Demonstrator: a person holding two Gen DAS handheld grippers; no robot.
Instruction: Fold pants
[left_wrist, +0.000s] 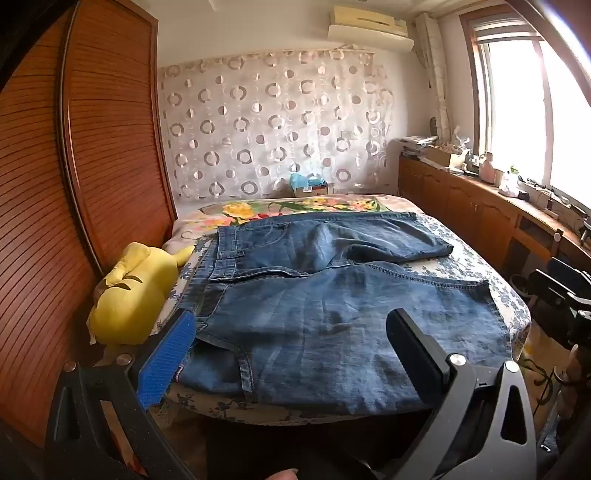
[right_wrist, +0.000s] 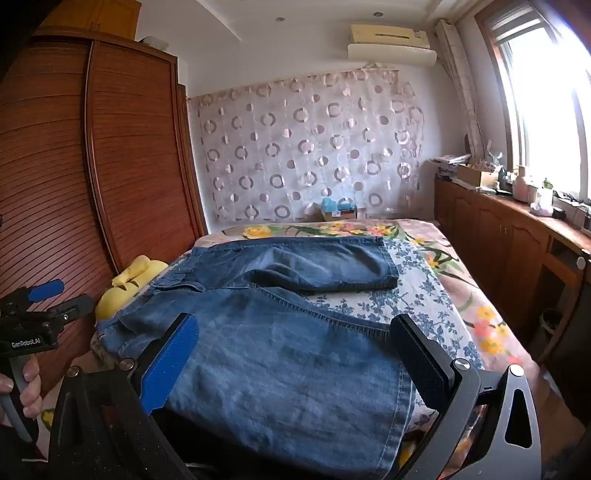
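Blue denim pants (left_wrist: 317, 295) lie spread flat on the bed, waistband at the left, both legs running right; they also show in the right wrist view (right_wrist: 280, 354). The far leg (left_wrist: 332, 240) is apart from the near leg. My left gripper (left_wrist: 291, 325) is open, hovering over the near waist and hip area, holding nothing. My right gripper (right_wrist: 295, 339) is open over the near leg close to its hem, holding nothing. The left gripper also shows at the left edge of the right wrist view (right_wrist: 55, 302).
A yellow plush toy (left_wrist: 133, 291) lies at the bed's left edge beside the wooden wardrobe (left_wrist: 74, 184). The floral bedsheet (left_wrist: 472, 258) shows to the right. A wooden cabinet (left_wrist: 480, 206) with clutter runs under the window. A small box (left_wrist: 310, 186) sits at the bed's far end.
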